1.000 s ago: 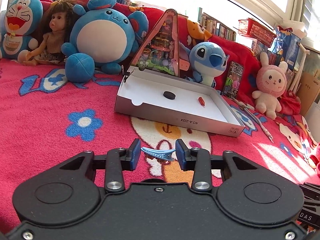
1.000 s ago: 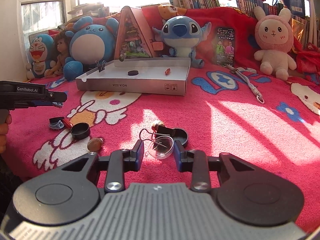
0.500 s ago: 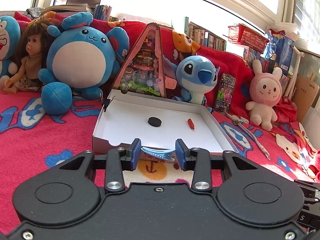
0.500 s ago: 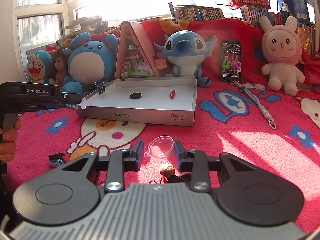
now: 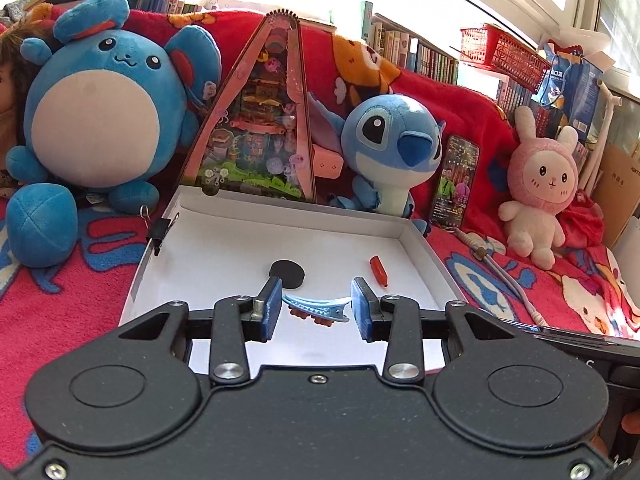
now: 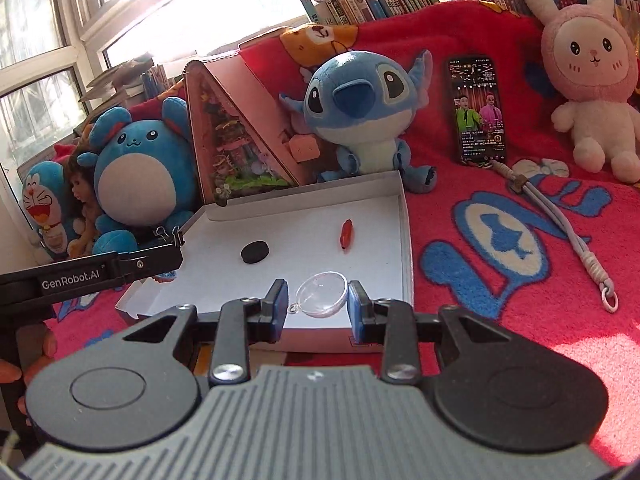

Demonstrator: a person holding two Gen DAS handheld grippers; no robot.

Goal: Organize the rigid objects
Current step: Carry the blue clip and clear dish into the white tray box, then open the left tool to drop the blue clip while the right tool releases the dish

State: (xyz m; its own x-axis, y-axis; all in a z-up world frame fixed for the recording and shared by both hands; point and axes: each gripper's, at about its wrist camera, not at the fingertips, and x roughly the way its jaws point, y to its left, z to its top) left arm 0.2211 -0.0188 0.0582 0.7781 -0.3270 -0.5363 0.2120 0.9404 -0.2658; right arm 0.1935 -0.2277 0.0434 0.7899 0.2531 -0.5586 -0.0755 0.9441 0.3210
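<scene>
Your windows (image 6: 60, 20) blow out the top of both frames, heavy fisheye bending at edges, center stays sharp

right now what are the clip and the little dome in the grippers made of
Clip: looks like glossy light-blue plastic, moulded teeth, orange underside. Dome: clear, likely plastic, see-through with bright glints and a small loop; glass can't be excluded.

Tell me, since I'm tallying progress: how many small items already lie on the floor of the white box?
2. A black disc lies left of centre, and a red piece lies to its right. The hair clip and clear half-ball are still held above, possibly hiding more.
</scene>
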